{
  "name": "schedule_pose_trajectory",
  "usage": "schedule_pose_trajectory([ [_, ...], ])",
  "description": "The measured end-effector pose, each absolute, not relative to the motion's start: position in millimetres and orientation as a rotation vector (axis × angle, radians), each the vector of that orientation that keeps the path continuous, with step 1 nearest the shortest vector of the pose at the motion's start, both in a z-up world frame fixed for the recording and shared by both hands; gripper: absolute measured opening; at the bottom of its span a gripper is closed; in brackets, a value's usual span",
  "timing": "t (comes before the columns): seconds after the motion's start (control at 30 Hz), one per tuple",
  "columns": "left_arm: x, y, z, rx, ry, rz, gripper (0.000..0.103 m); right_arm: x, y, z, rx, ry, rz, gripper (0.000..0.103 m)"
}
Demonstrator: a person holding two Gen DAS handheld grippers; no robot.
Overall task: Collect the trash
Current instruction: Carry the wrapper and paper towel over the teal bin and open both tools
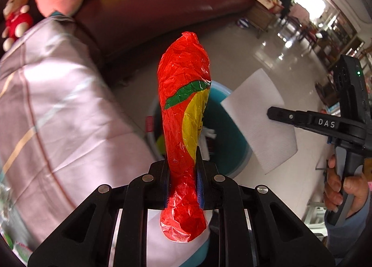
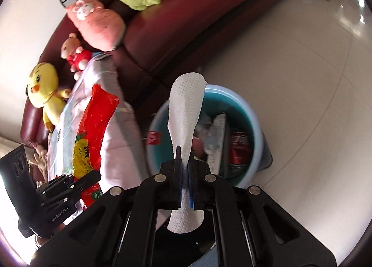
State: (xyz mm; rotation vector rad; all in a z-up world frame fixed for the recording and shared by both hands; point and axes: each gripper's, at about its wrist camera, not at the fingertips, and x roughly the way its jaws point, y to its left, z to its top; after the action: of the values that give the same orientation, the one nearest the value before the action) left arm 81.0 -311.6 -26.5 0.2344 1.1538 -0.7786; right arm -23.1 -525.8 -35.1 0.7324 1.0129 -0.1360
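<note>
held items, nearest first: crinkled red plastic snack wrapper with a green-and-yellow print, pinched upright in my left gripper; white dimpled paper towel sheet, clamped in my tightly closed right gripper. destination: round light-blue plastic bin on the pale tiled floor beside the dark red leather sofa, already holding a red can and papers. step, as i judge it: carry-to-bin, drop pending; next i must centre each claw above the rim, then open.
</note>
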Motion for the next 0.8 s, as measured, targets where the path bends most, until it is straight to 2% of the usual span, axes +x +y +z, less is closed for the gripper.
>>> schedule_pose_trajectory([
  [0.47,99.2,-385.7,-93.9,0.288,1.294,-0.813,0.020,-11.9,-553.0,-80.4,0.777,1.081,-0.170,0.004],
  [0.5,101.5,-389.7,-97.4,0.295,1.298,-0.807,0.028,-11.1,-555.0,-81.8,0.780,1.083,-0.174,0.004],
  [0.53,103.0,-392.3,-100.2,0.303,1.296,-0.795,0.042,-11.2,-557.4,-83.1,0.783,1.084,-0.178,0.004],
  [0.57,101.7,-393.6,-102.1,0.313,1.293,-0.782,0.049,-11.6,-558.7,-83.7,0.785,1.086,-0.181,0.004],
  [0.6,102.4,-392.1,-104.9,0.327,1.291,-0.768,0.061,-12.2,-560.3,-84.9,0.787,1.087,-0.183,0.004],
  [0.63,102.8,-392.8,-107.0,0.337,1.288,-0.755,0.067,-12.4,-562.0,-85.9,0.788,1.088,-0.186,0.004],
  [0.8,103.0,-385.9,-109.2,0.347,1.292,-0.744,0.075,-9.1,-562.7,-89.5,0.789,1.099,-0.188,0.005],
])
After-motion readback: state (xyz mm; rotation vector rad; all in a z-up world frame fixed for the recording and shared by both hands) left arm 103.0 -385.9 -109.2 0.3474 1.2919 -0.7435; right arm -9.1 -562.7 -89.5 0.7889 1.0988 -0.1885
